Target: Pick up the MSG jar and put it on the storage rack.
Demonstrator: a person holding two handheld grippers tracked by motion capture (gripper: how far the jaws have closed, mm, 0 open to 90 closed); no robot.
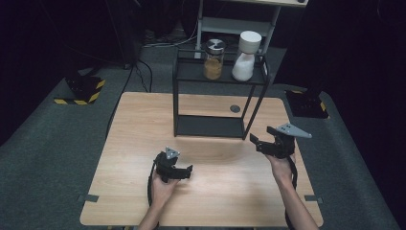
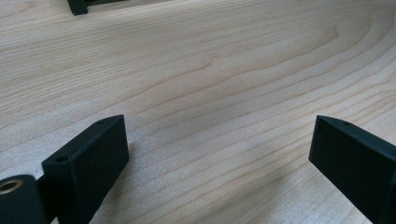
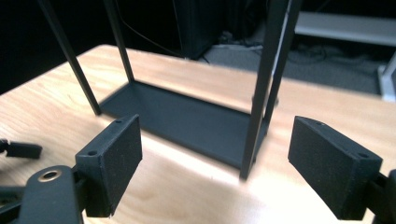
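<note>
Black metal makes up the two-tier rack [image 1: 215, 103] standing toward the far edge of the pale wood worktop [image 1: 143, 143], and it seems to be what the work turns on. On its upper shelf sit two jars side by side: a glass jar [image 1: 213, 60] with amber contents and a steel lid, and a white jar [image 1: 246, 56] with a broad white cap. The lower tray [image 3: 187, 119] lies bare and flat on the wood, perhaps as room for a jar brought down.

The right tongs [image 1: 258, 142] hang just off the rack's near right corner, aimed toward it. In the right gripper view their jaws stand well apart with nothing between the pads, and the rack's slim front post [image 3: 261, 88] rises ahead of the gap — an approach, by the look of it, not yet a grip. Held at that angle, the hand can go for the frame or rise to the jars.

The left tongs [image 1: 183, 173] rest low over the middle of the worktop, well apart from the rack. The left gripper view looks between wide-open, empty jaws at bare wood grain — likely parked there, out of the other hand's path.
</note>
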